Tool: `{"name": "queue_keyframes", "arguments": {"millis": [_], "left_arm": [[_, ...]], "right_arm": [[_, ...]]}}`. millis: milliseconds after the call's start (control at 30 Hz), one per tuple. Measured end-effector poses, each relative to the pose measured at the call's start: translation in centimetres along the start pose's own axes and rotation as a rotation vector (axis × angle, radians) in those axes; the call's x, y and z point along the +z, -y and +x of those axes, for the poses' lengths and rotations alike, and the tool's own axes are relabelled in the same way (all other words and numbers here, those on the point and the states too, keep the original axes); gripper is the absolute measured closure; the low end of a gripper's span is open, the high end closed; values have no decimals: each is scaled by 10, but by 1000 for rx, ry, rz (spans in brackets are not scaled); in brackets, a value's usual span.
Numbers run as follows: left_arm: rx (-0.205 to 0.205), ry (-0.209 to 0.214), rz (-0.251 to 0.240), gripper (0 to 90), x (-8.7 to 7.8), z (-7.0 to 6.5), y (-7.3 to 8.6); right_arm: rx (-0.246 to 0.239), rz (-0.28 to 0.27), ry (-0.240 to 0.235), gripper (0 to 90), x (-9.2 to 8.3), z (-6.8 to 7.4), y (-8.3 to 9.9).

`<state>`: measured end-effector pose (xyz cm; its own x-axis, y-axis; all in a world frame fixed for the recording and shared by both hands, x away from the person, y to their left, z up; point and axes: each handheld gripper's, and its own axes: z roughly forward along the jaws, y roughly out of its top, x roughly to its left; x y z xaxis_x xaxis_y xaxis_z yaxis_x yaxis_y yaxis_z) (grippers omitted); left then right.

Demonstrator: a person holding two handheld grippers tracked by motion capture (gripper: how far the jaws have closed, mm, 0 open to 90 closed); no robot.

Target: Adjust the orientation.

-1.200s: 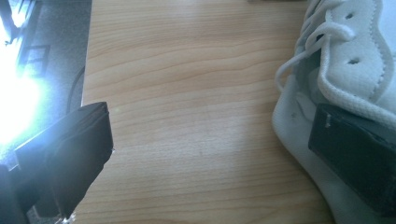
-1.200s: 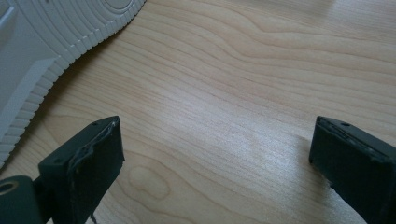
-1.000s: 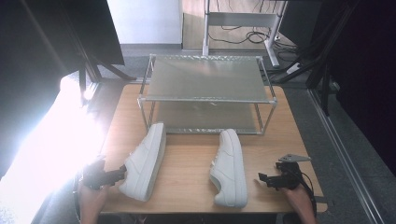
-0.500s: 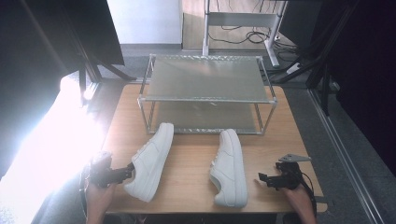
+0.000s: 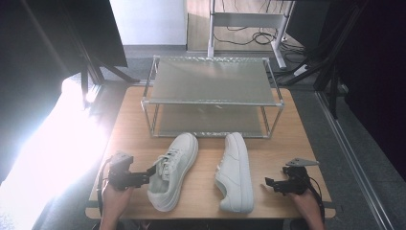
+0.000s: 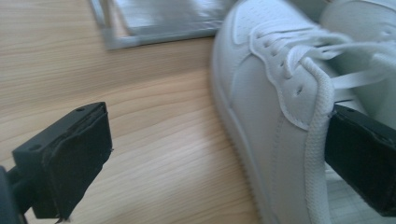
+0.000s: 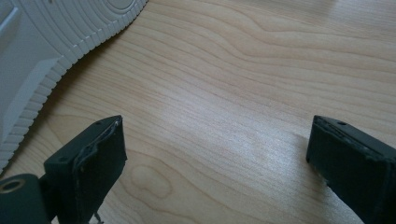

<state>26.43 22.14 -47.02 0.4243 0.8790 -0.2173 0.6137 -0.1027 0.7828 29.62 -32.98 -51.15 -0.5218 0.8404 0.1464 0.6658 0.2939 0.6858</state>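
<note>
Table (image 5: 282, 139): pale wood, clear grain, one knot, soft sheen; we note matt finish otherwise. Left shoe (image 6: 275, 107): white smooth leather-like upper, stitched seams, punched toe holes, woven cloth laces, rope-textured collar edge. Right shoe (image 7: 42, 51): white rubbery sole, ribbed tread rings. Rack (image 5: 210, 88): bright metal frame, dull grey shelves, rear edge ribbed. Left gripper (image 6: 219, 158) and right gripper (image 7: 219, 163): matt black pads, rubbery look, edges slightly frayed.
</note>
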Motion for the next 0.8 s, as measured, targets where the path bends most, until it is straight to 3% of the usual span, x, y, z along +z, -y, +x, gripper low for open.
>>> {"name": "queue_keyframes", "arguments": {"millis": [133,500,633,800], "left_arm": [[36,35,11,0,10,-13,-3],[114,-9,1,0,6,-22,-7],[85,16,-71,0,-5,-21,-10],[63,-46,-114,0,-19,-8,-8]], "right_arm": [[4,1,-3,52,0,0,0],[-9,-20,11,50,-2,1,-1],[-7,-31,16,46,-4,1,-2],[-7,-38,21,37,-4,1,-2]]}}
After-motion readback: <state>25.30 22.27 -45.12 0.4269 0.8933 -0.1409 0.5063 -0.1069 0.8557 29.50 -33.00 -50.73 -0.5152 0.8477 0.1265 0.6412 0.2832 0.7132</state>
